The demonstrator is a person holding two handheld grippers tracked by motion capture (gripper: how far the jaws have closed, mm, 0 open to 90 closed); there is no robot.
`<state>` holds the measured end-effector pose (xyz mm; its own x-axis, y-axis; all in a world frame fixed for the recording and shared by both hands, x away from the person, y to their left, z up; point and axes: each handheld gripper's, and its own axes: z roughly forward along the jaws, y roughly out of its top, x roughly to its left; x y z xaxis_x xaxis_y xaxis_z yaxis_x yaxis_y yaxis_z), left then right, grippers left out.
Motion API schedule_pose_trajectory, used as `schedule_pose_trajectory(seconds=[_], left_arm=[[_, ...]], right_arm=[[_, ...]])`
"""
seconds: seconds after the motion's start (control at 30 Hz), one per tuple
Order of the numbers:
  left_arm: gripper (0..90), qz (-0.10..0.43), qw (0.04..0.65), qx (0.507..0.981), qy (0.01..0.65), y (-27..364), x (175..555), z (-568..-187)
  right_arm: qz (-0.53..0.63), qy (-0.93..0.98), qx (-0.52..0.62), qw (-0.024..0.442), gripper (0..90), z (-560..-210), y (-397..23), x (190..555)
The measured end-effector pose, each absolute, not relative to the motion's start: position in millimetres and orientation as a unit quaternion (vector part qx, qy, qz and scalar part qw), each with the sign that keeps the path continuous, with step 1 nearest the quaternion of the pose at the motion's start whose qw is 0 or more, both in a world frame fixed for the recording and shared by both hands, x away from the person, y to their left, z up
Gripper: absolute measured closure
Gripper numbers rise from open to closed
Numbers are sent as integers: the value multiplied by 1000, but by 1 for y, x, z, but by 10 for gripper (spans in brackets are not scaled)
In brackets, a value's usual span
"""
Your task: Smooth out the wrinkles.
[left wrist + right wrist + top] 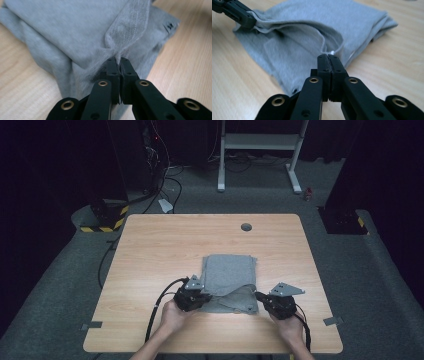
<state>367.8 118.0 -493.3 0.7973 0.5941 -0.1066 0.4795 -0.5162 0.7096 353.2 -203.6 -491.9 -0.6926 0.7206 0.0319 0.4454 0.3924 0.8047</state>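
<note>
A grey folded garment lies in the middle of the wooden table, with its near layer lifted at both near corners. My left gripper is at its near left corner. In the left gripper view the gripper is shut on a stitched hem of the garment. My right gripper is at the near right corner. In the right gripper view the gripper is shut on the edge of the garment, and the left gripper pinches the far corner.
A round cable hole sits near the table's far edge. Tape marks lie at the near corners. Behind the table stand a white frame, loose cables and a yellow-black striped base. Bare wood surrounds the garment.
</note>
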Motion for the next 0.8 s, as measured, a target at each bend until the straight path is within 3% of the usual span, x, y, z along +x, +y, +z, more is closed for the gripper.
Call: schedule_pose_trajectory(seconds=[0.33, 0.5, 0.8], left_arm=[[872, 70, 353, 886, 292, 116, 363, -501], [856, 66, 353, 887, 289, 119, 362, -501], [614, 46, 420, 836, 350, 152, 367, -487]], right_arm=[[467, 786, 373, 159, 845, -475, -209, 349], [432, 801, 381, 159, 808, -480, -192, 360], [347, 851, 363, 153, 783, -512, -177, 353]])
